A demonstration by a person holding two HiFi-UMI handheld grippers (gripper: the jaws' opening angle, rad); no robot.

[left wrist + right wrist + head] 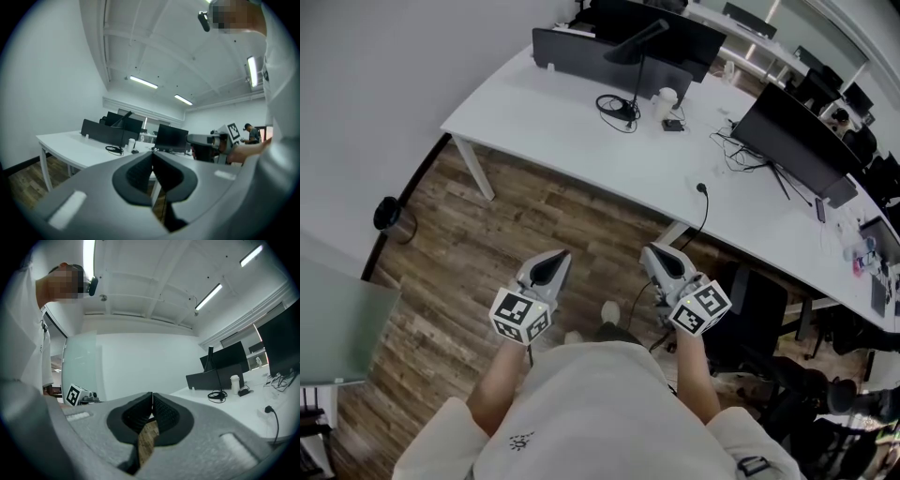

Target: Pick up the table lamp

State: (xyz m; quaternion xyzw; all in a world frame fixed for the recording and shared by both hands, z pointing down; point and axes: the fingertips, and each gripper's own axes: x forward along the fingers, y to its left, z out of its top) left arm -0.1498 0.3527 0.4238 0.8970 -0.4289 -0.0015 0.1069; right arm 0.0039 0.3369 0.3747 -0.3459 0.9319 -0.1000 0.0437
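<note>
The table lamp (637,66) is black, with a thin upright stem and a slanted head. It stands at the far side of the white desk (553,131), with a coil of black cable (617,106) at its foot. The left gripper view shows the lamp (123,123) far off, and so does the right gripper view (215,373). My left gripper (551,259) and right gripper (653,251) are held side by side over the wooden floor, well short of the desk. Both point level toward it. Each has its jaws shut with nothing between them (152,153) (152,395).
A white cup (665,97) and a small dark device sit beside the lamp. Dark partition screens (591,56) and monitors (792,141) stand on the desk. A plug on a black cord (701,190) hangs at the desk's front edge. A waste bin (394,217) stands on the floor at left, a black chair (761,314) at right.
</note>
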